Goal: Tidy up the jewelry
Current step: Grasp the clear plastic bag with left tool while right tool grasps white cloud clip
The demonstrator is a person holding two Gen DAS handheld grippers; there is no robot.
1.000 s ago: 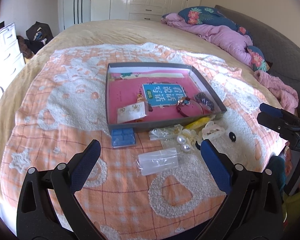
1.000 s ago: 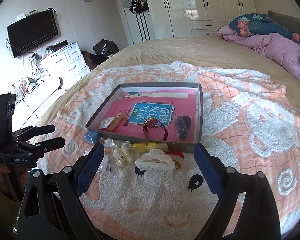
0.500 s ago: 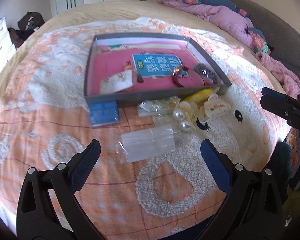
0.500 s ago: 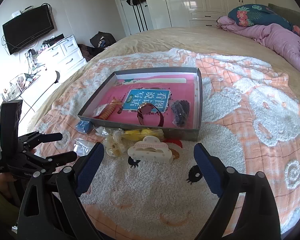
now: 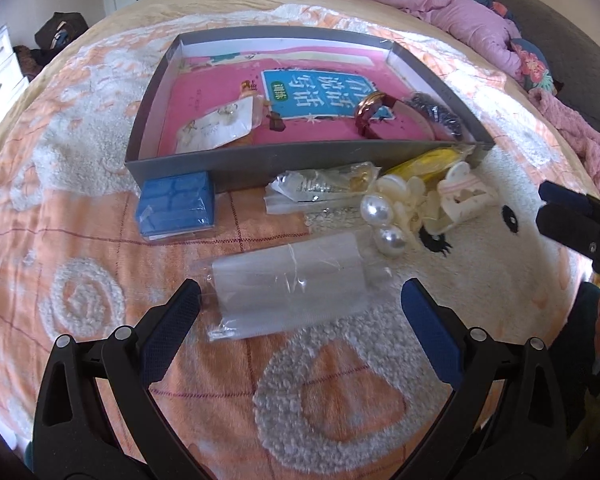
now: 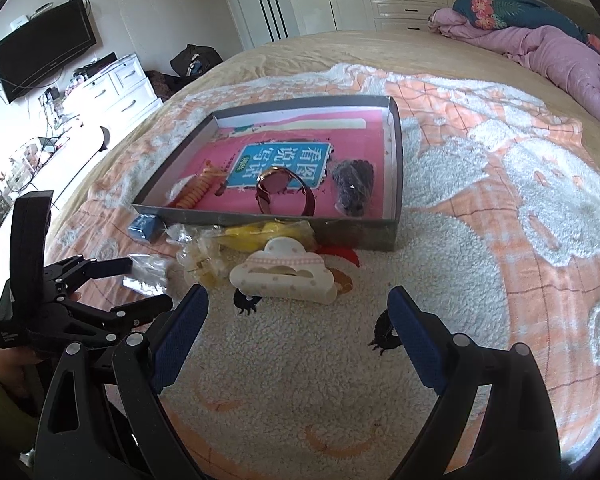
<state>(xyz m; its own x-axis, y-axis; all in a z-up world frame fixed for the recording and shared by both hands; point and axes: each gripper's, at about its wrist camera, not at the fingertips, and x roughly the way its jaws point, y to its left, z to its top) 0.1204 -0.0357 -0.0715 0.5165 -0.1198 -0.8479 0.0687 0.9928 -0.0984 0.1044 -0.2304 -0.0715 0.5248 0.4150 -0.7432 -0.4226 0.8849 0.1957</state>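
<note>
Tray [image 5: 308, 156], watch [image 5: 374, 114] inside, pouch [image 5: 288, 288] outside

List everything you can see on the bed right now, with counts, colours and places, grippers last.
Tray: 1, grey, pink-lined, mid-blanket.
Watch: 1, red strap, in tray.
Dark pouch: 1, black, tray's right side.
Earring card: 1, white, tray's left side.
Blue box: 1, against tray front.
Clear bag: 1, transparent, between left fingers.
Pearl pieces: cream cluster, before tray.
Yellow packet: 1, at tray front.
Cloud clip: 1, white-pink, ahead of right gripper.
Blanket: 1, orange-white.
Left gripper: open.
Right gripper: open.
</note>
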